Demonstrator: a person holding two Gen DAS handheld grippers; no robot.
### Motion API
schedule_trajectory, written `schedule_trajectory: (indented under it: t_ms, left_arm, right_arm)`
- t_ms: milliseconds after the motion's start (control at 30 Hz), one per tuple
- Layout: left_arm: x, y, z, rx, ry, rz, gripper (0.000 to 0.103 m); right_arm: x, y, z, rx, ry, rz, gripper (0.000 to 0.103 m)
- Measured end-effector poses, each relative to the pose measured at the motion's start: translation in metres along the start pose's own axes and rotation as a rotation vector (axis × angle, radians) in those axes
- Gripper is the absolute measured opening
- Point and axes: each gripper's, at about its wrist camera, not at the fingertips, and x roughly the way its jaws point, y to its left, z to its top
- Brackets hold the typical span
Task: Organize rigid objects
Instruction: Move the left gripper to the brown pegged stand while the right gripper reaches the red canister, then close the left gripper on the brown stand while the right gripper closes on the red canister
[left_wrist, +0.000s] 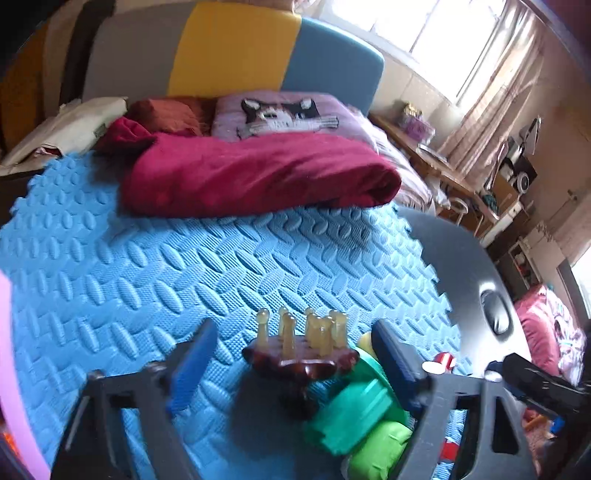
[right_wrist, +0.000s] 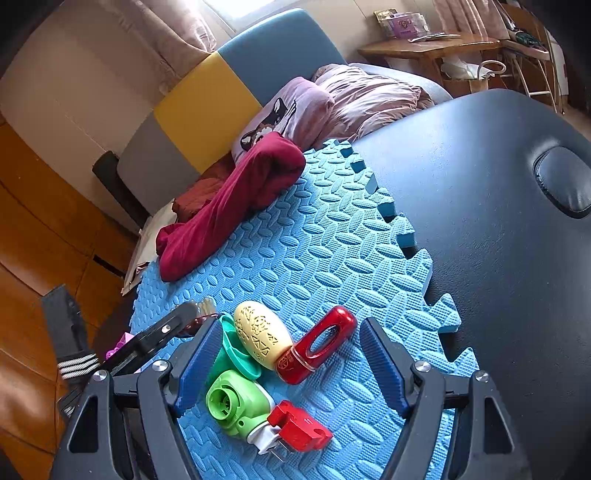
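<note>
You are bringing your left hand-held gripper (left_wrist: 291, 363) down around the brown massage comb (left_wrist: 301, 360) at the lower centre of the left wrist view; its blue pads are standing apart on either side with a gap showing, so nothing is being gripped yet. The comb is lying with its amber prongs pointing up, which is leaving its flat brown body as the part to pinch. Your right hand-held gripper (right_wrist: 286, 363) is hovering open and empty over the little cluster at the lower centre of the right wrist view: the cream egg-shaped piece (right_wrist: 262, 334) leaning in a teal holder (right_wrist: 234, 354), the red oval-holed piece (right_wrist: 317, 343) touching it, and the green plug-in unit (right_wrist: 232, 404) with a red clip (right_wrist: 299, 424) beside it. They are all gathering near one edge of the blue foam mat (right_wrist: 325, 236), apparently as the sorted group. No box or bin is showing, so the mat is serving as the only holding area.
</note>
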Motion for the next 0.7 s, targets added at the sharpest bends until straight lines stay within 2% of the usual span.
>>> schedule_trajectory:
  t_ms: [33,200,333,433,700]
  left_arm:
    - [0.005,0.001,0.0,-0.004,0.013,-0.013,0.066]
    - [0.005,0.0,-0.005,0.004,-0.014,-0.028,0.066]
    - [0.011,0.006,-0.004,-0.036,0.038,-0.065,0.066]
    - [0.006,0.003,-0.008,-0.016,0.014,-0.035,0.065]
    - [-0.019,0.025,-0.029,-0.069,0.012,-0.022,0.065]
  right_arm:
    - [0.0,0.0,0.0,-0.004,0.001,-0.001,0.078]
    - [0.003,0.002,0.0,-0.02,0.006,-0.011,0.078]
    - [0.004,0.002,0.0,-0.026,0.009,-0.022,0.078]
    - [0.005,0.0,0.0,-0.02,0.013,-0.029,0.078]
    - [0.009,-0.003,-0.001,-0.01,0.033,-0.021,0.078]
